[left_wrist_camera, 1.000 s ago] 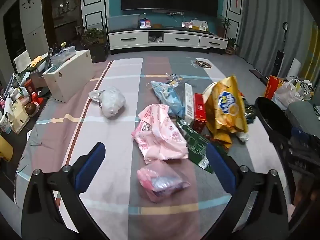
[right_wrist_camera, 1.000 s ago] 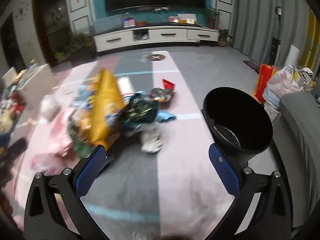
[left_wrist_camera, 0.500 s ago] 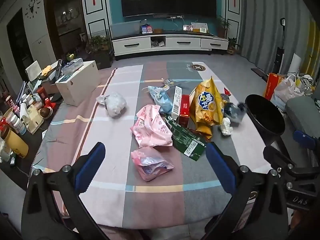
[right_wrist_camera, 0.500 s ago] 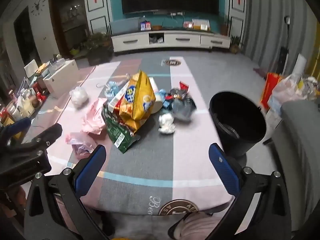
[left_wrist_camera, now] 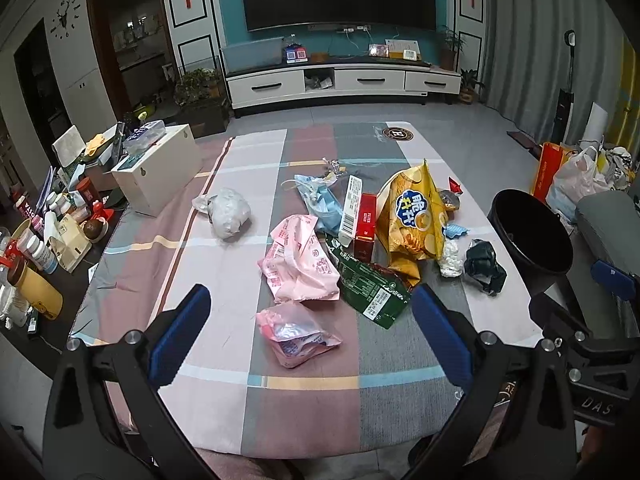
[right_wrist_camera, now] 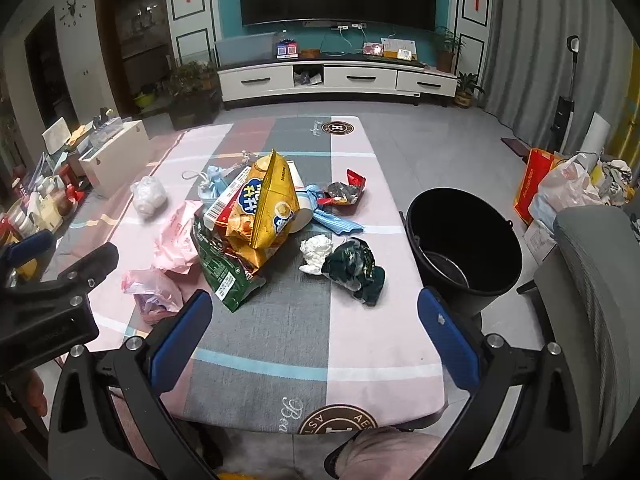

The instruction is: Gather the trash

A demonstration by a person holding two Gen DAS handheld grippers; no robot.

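Observation:
Trash lies in a heap on a table covered by a checked cloth (left_wrist_camera: 224,264): a yellow chip bag (left_wrist_camera: 414,216), a pink wrapper (left_wrist_camera: 298,266), a small pink plastic bag (left_wrist_camera: 296,334), a green packet (left_wrist_camera: 370,290), a red box (left_wrist_camera: 366,222) and a white plastic bag (left_wrist_camera: 230,212). A crumpled dark green wrapper (right_wrist_camera: 354,270) and a white tissue (right_wrist_camera: 316,250) rest near the table's right edge. Just off that edge stands a black bin (right_wrist_camera: 464,248). My left gripper (left_wrist_camera: 310,338) hangs open over the small pink bag. My right gripper (right_wrist_camera: 314,338) is open above the near cloth, holding nothing.
A white box (left_wrist_camera: 160,168) and a crowd of bottles and jars (left_wrist_camera: 44,240) fill the side table at left. A grey chair (right_wrist_camera: 600,280) stands right of the bin. Plastic bags and an orange bag (right_wrist_camera: 560,188) sit on the floor beyond. A person's knee (right_wrist_camera: 384,454) shows at the table's near end.
Both grippers have pulled back and up from the trash heap, so the whole table and the bin now show. Both stayed open. The trash has not moved.

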